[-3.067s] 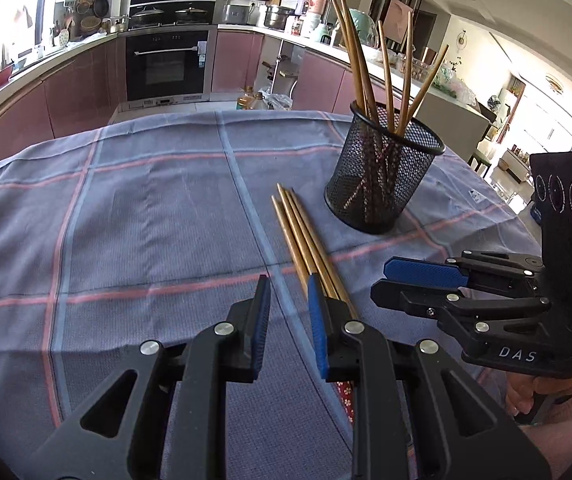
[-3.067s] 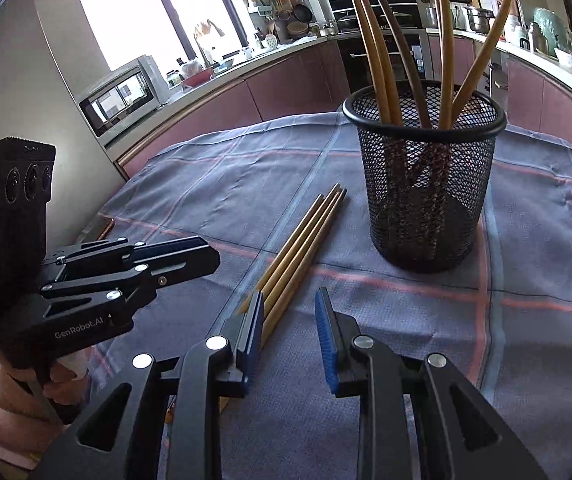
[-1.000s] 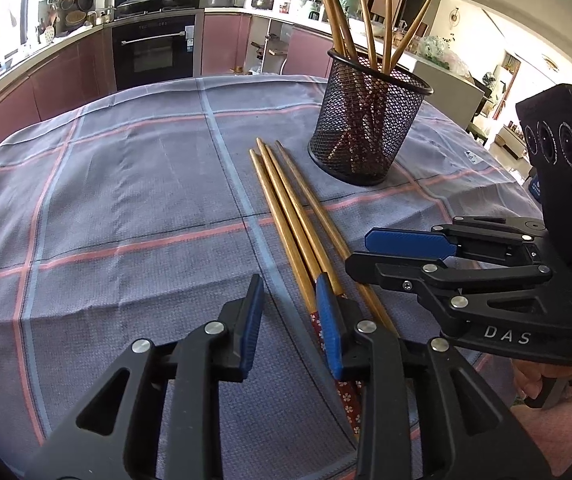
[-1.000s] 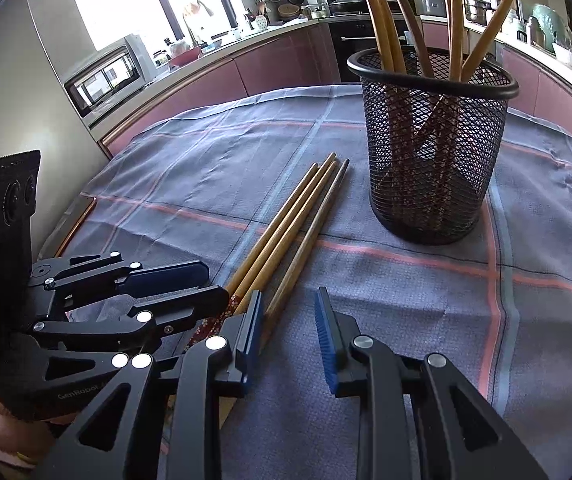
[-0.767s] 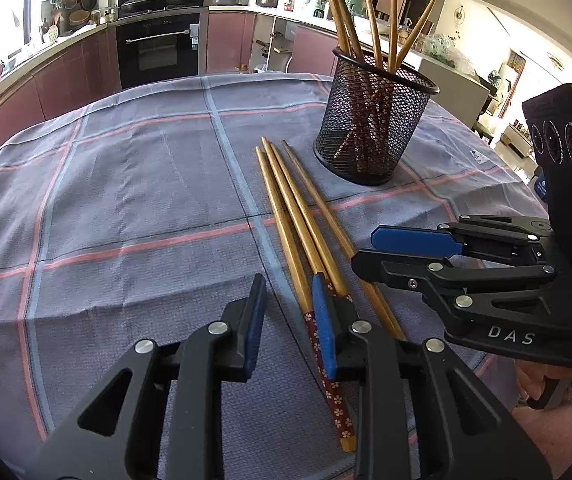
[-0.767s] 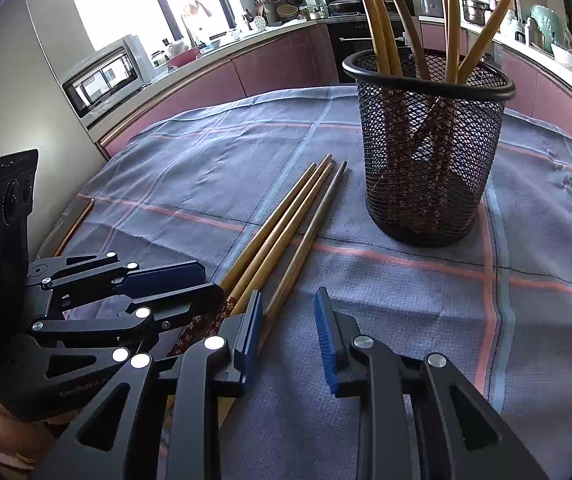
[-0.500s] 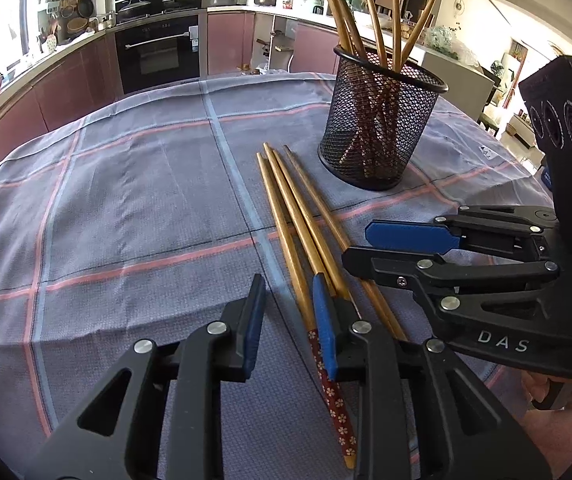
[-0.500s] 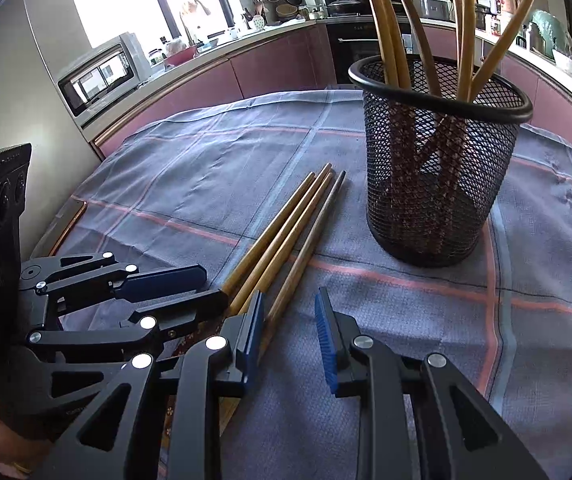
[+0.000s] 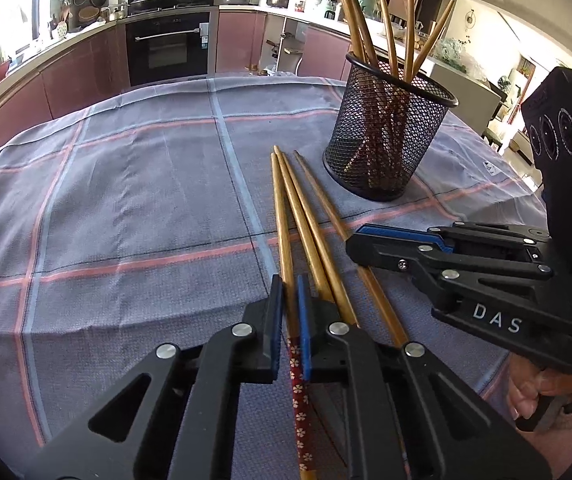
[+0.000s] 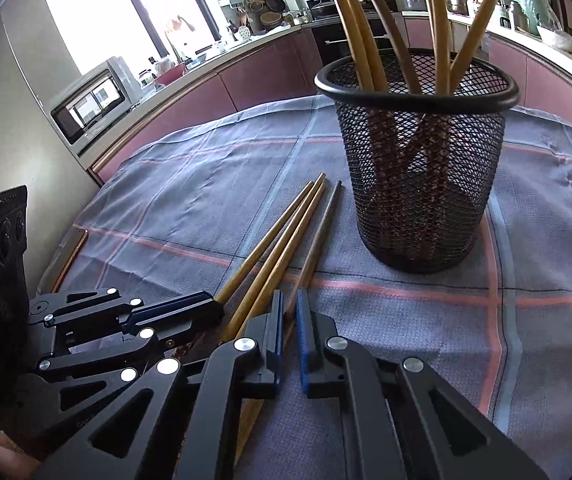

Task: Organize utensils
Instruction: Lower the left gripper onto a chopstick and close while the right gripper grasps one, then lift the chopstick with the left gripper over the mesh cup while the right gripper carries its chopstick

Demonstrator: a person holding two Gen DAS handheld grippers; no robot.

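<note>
Three wooden chopsticks lie side by side on the checked cloth, in front of a black mesh holder (image 9: 382, 140) (image 10: 418, 184) that has several chopsticks standing in it. My left gripper (image 9: 289, 284) is closing; its blue pads press on the leftmost chopstick (image 9: 282, 216), whose red flowered end shows below the jaws. My right gripper (image 10: 289, 300) is closing too, with the thin outer chopstick (image 10: 320, 236) pinched between its pads. The middle chopstick (image 9: 306, 220) lies free. Each gripper shows in the other's view: the right gripper (image 9: 356, 238), the left gripper (image 10: 216, 306).
The grey-blue tablecloth (image 9: 126, 200) with pink and blue lines covers the table, whose near edge lies just behind the grippers. A person's hand (image 9: 534, 392) holds the right gripper's handle. Kitchen counters, an oven and a microwave stand beyond the table.
Both grippers' jaws have gone from a finger-width gap to shut, each on a chopstick. The hands have barely moved.
</note>
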